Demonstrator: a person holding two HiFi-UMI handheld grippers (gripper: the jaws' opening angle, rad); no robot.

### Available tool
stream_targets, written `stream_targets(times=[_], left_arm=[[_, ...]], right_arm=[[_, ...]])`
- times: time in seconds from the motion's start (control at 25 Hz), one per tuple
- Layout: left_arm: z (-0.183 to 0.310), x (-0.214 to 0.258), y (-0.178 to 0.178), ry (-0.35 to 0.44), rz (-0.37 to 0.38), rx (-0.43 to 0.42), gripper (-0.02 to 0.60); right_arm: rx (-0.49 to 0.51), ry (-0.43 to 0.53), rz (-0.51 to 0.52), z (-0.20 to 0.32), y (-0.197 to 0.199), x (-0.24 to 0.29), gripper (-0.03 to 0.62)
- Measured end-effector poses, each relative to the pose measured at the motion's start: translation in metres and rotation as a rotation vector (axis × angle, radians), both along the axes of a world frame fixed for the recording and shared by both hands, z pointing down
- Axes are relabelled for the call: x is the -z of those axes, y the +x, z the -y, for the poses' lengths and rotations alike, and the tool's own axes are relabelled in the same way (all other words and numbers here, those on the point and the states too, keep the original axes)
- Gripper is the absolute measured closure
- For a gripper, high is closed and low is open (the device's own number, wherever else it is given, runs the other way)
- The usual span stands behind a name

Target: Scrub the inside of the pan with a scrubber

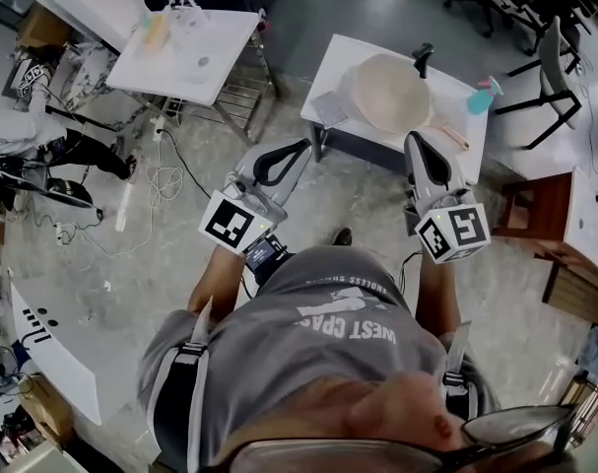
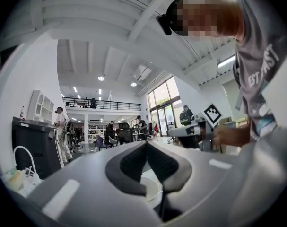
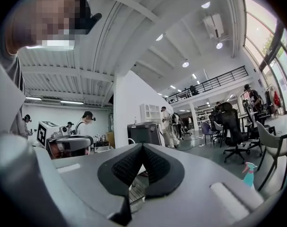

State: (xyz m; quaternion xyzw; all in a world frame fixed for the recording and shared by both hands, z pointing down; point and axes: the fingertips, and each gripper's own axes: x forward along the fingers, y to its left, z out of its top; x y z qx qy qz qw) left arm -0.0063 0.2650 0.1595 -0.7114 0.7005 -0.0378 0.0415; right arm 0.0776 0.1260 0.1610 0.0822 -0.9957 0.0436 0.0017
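In the head view a pale cream pan (image 1: 388, 93) with a black handle (image 1: 423, 59) sits on a small white table (image 1: 343, 55) ahead of me. A thin pinkish item (image 1: 448, 136), possibly the scrubber, lies by the pan's right side; I cannot tell for sure. My left gripper (image 1: 300, 147) is held up short of the table's left corner, shut and empty. My right gripper (image 1: 413, 139) hangs over the table's near edge, also shut with nothing in it. The left gripper (image 2: 146, 143) and the right gripper (image 3: 142, 145) point level across the room.
A teal spray bottle (image 1: 483, 95) stands on the table's right end, also the spray bottle (image 3: 248, 173). A flat grey pad (image 1: 328, 107) lies left of the pan. Another white table (image 1: 185, 42) with items stands at back left, cables (image 1: 161, 180) trail on the floor, a wooden table (image 1: 537, 215) is at right.
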Motion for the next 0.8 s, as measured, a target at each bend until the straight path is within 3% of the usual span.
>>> stream_targets(times=[0.44,0.8], left_arm=[[0.084,0.001,-0.033,-0.019,0.004,0.015,0.581],[0.145,0.002,-0.082,0.026,0.009,-0.093,0.581]], right_arm=[[0.031,-0.038,-0.018,0.077,-0.038,-0.014,0.592],[-0.043,-0.047,-0.067,0.107,-0.072,-0.022,0.592]])
